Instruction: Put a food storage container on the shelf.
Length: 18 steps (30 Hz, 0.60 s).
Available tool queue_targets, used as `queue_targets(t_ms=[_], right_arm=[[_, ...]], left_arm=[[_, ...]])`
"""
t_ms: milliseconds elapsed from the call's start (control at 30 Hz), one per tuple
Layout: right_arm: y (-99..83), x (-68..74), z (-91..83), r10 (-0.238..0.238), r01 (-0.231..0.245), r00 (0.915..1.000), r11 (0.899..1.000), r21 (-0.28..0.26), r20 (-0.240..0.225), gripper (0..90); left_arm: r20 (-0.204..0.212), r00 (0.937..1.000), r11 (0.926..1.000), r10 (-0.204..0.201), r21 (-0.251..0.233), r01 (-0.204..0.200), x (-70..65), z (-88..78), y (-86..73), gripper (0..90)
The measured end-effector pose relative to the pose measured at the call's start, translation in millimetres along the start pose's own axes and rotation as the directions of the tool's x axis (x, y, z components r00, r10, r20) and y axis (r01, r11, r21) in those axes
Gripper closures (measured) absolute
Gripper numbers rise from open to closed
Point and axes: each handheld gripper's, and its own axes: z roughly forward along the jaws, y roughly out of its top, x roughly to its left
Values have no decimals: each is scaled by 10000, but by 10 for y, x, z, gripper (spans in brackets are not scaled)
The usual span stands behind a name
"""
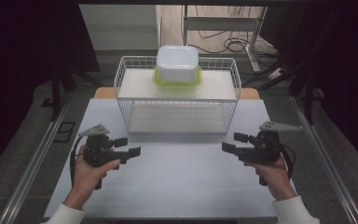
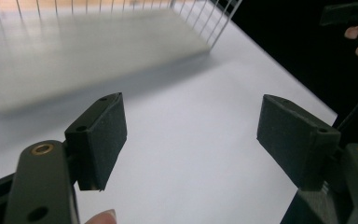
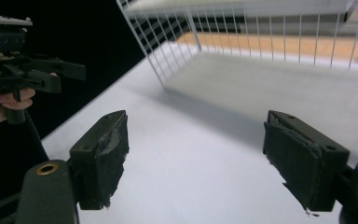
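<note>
Both grippers are being held wide open, empty.
The left gripper (image 1: 127, 146) and right gripper (image 1: 234, 142) are being hovered over the white table (image 1: 177, 172), before the wire rack (image 1: 177, 100).

a white table (image 1: 177, 177) with a smooth, bare front half. a white wire rack (image 1: 177, 95) stands on the table's far half, centred. the rack has two flat white shelves, one low near the tabletop and one on top. a white lidded box (image 1: 177, 63) over a green base sits on the top shelf, toward the back.
</note>
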Motion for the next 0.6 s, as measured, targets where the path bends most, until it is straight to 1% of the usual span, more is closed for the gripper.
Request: queue_targets(t_ms=[33,67,100,167,267,300,333,367,400,533,600], right_arm=[[-92,-9,11,65,-66,10000,10000,54,48,218],[-161,-13,28,79,-80,9999,9997,221,79,217],[-225,-16,46,21,-27,9999,9994,354,166,216],[-333,-18,85,-26,9,9996,9983,575,287,216],[-514,-53,182,64,-87,9995,9971,762,300,216],[-556,-69,224,51,-88,9994,9939,1096,333,209],[-587,-83,257,-38,-16,9992,9906,1371,389,206],[-614,-97,277,-98,29,9989,9890,1476,458,205],[-639,-110,287,-20,-58,9987,9879,1547,501,205],[-679,-134,267,-9,-79,9983,9889,1485,587,205],[-690,-132,251,28,-114,9982,9898,1423,606,204]], left_arm=[[4,9999,9999,-105,87,105,24,17,-72,238],[-38,9997,9995,-237,189,238,49,34,-134,240],[-77,9995,9990,-312,305,314,66,48,-174,242],[-213,9991,9980,-365,515,375,96,73,-260,242],[-615,9977,9973,-279,662,320,123,113,-333,243],[-606,9977,9966,-296,748,341,128,137,-356,242],[-598,9979,9957,-253,874,304,132,160,-372,240],[-693,9974,9951,-186,959,252,130,181,-385,237],[-766,9970,9950,-138,980,213,130,187,-391,236],[-1077,9942,9950,-59,981,165,155,183,-415,234],[-1069,9942,9946,-103,1020,213,182,186,-437,232]])
